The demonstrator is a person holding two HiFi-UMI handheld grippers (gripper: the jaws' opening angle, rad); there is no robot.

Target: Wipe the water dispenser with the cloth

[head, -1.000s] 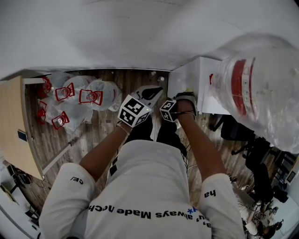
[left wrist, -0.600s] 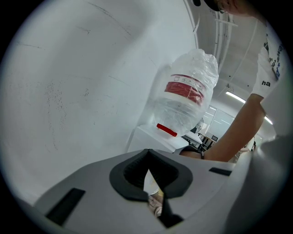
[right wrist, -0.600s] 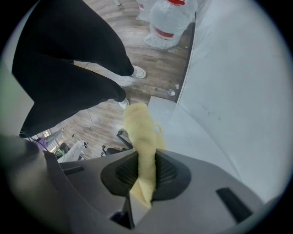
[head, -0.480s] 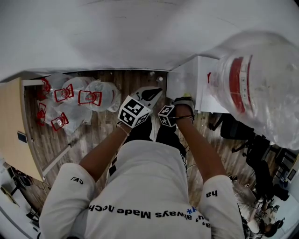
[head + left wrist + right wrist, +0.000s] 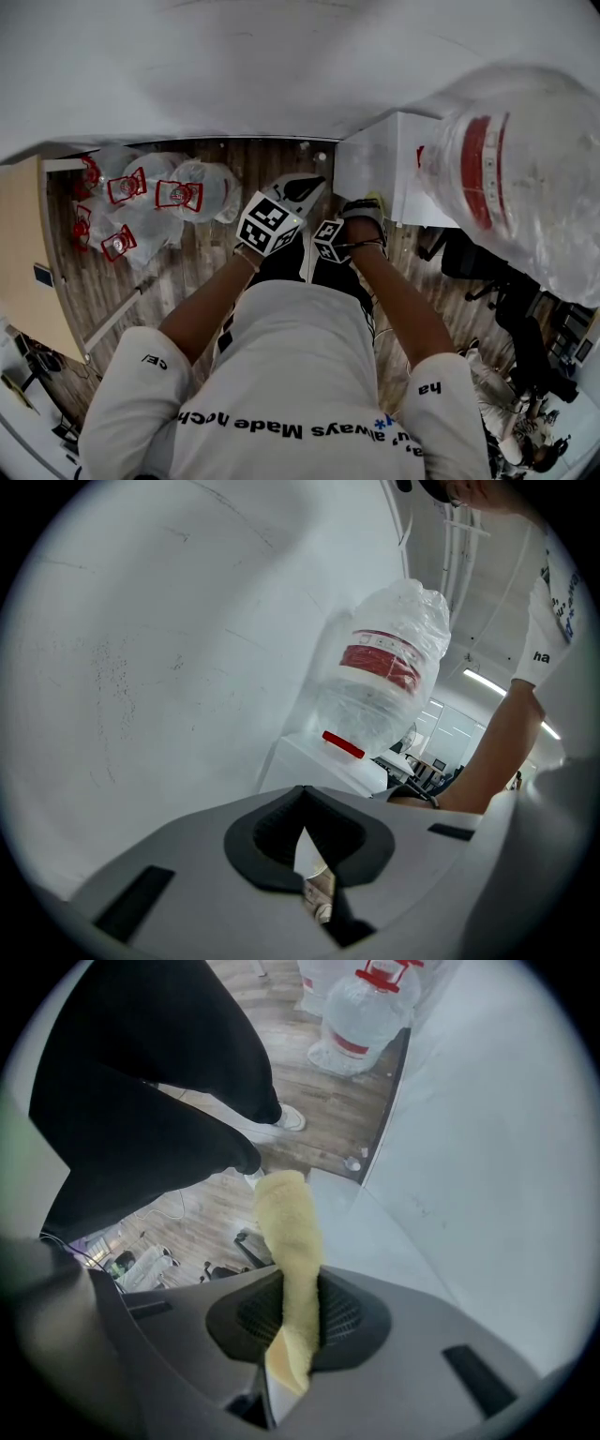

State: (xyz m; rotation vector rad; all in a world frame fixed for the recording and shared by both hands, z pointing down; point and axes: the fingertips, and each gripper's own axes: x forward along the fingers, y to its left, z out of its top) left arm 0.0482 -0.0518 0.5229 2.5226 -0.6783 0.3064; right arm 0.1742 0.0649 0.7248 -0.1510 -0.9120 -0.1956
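The white water dispenser stands against the wall at upper right, with a plastic-wrapped water bottle with a red label on top. My right gripper is shut on a yellow cloth, whose free end lies against the dispenser's white side. In the right gripper view, that gripper pinches the cloth between its dark pads. My left gripper hangs just left of the dispenser, apart from it. In the left gripper view, its jaws are shut with nothing held; the dispenser and bottle rise ahead.
Several spare water bottles with red handles sit on the wood floor at left, also seen from the right gripper. A wooden cabinet stands at far left. Office chairs crowd the right. The person's dark-trousered legs are close by.
My right gripper with the cloth has slid a little down and toward me along the dispenser's side. The left gripper has stayed put.
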